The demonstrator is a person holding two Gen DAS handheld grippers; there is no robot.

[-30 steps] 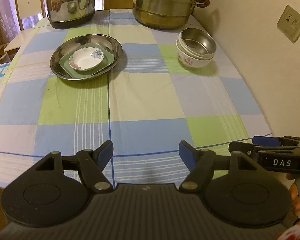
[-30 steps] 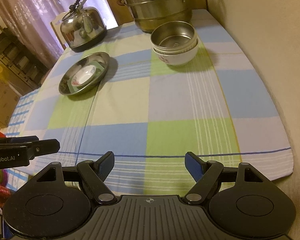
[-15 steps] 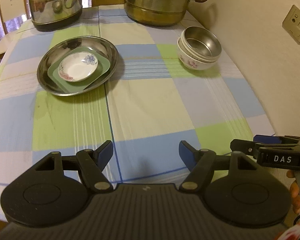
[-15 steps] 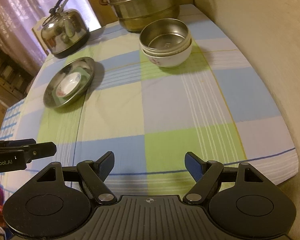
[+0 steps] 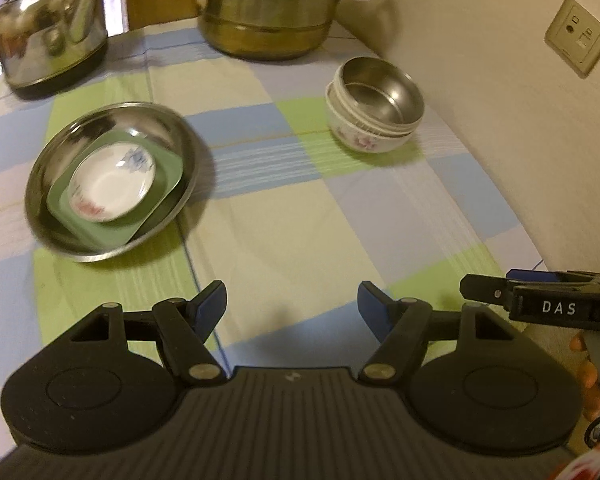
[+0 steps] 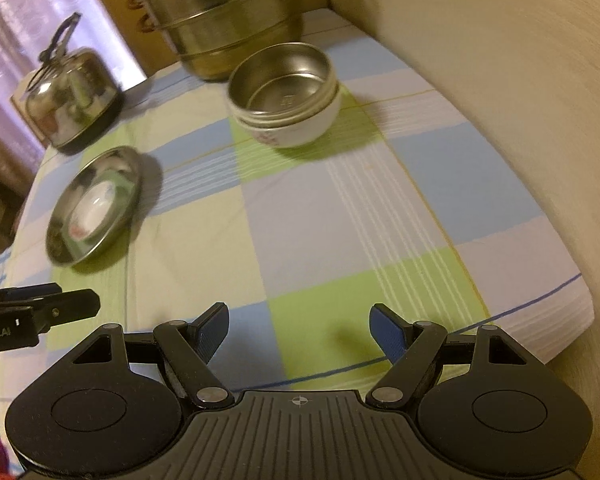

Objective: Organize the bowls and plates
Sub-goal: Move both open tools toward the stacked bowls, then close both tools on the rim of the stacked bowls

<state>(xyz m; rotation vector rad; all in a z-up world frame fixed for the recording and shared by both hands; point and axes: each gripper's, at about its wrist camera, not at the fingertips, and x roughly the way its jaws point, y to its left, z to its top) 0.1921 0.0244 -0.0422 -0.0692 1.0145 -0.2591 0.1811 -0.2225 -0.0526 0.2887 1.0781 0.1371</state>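
Both tools hover low over the near edge of the checked cloth on the surface, each with its blue-padded fingers spread wide and nothing between them: the left tool in its own view, the right tool in its own. In the left wrist view, the steel plate lies at about 10 o'clock, with a green square plate inside it and a small white flowered dish on top of that. The stack of bowls sits at about 1 o'clock, near the wall: a steel bowl nested in a white flowered bowl. Plates and bowls stand well apart. Farther back are a kettle at 11 o'clock and a tiered steamer pot at 12 o'clock. The right tool's fingers also show at the left view's 3 o'clock edge. In the right wrist view the bowls lie at 12 o'clock, the plates at 10 o'clock.
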